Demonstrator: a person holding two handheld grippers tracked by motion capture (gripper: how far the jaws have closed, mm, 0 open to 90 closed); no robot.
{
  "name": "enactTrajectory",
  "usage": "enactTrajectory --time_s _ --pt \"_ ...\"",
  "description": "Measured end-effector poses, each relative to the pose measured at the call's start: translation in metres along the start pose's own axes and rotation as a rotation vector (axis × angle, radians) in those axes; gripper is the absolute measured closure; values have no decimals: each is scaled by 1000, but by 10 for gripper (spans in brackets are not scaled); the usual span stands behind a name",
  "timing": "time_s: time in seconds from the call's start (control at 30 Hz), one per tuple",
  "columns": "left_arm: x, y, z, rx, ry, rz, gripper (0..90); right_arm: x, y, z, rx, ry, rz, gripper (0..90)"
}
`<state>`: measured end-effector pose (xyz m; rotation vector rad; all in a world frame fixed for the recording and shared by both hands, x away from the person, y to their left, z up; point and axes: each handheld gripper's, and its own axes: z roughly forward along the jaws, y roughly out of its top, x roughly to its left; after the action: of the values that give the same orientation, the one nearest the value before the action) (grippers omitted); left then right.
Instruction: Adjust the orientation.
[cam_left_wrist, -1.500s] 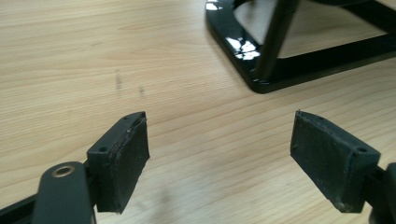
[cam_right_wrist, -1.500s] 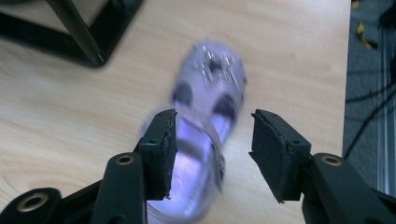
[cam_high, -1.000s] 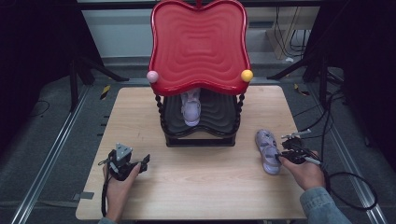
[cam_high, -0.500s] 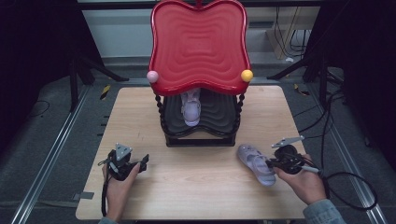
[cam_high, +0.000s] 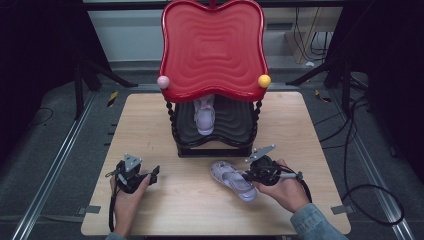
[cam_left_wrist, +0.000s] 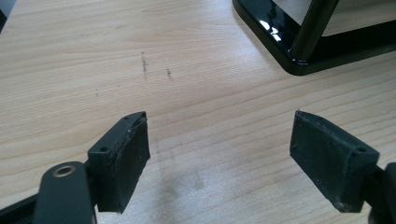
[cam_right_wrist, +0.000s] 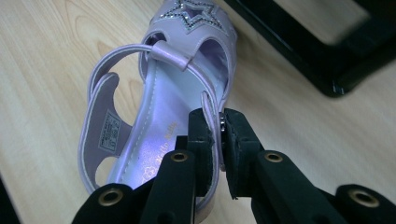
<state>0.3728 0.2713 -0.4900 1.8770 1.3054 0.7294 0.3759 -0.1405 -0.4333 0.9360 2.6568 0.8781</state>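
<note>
**One sandal on the rack, the second in your grip just short of it**

The lilac sandal (cam_high: 232, 180) you were handling lay on the wooden table (cam_high: 150, 115), just in front of the black base of the shoe rack (cam_high: 214, 145), toe with its sequined star (cam_right_wrist: 196, 10) pointing towards the rack. In the right gripper view its sole looked close to the tabletop; I could not tell whether it was lifted clear or dragging.

Your right gripper (cam_right_wrist: 219, 135) had its jaws nearly together, clamped on the thin side strap of that sandal near the buckle; the pads pressed the strap from both sides. Those jaws had just been closing, and the strap was between them. The hold was on a narrow, soft strap, so I judged the shoe could swing or twist as you carried it.

Its partner, the other sandal (cam_high: 204, 116), already sat on the lower shelf of the rack, on the left half, under the red top shelf (cam_high: 212, 45). The right half of that dark shelf beside it looked free.

So I judged you about halfway: one shoe shelved, the second gripped and brought near the rack, but not yet raised over the base lip and set down beside the first, nor released.

Your left gripper (cam_high: 134, 175) rested at the near left of the table, well apart from both shoes. Its jaws stood wide with nothing between them, only bare wood beneath, and a corner of the rack's base ahead.
</note>
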Motion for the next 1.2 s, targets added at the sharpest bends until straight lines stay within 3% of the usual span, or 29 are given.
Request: enactTrajectory --time_s 0.17,0.27,0.4,0.57,0.73,0.87,1.2 --pt "0 -1 1 9 -4 -4 190 -10 -5 13 37 -18 -52 816" --pt "0 -1 2 13 -6 1 190 -14 -13 15 48 4 -35 813" --pt "-2 -2 5 27 -11 10 190 -14 -17 17 74 -6 -35 801" --pt "-2 -3 5 28 -9 4 188 -12 -19 8 51 -18 22 676" --pt "0 -4 6 33 -12 1 187 -2 -22 -17 1 -49 53 568" --pt "0 -3 5 29 -8 -2 187 10 -23 -30 -11 -56 52 550" --pt "2 -4 5 29 -4 -7 183 29 -20 -25 -12 -14 42 600"
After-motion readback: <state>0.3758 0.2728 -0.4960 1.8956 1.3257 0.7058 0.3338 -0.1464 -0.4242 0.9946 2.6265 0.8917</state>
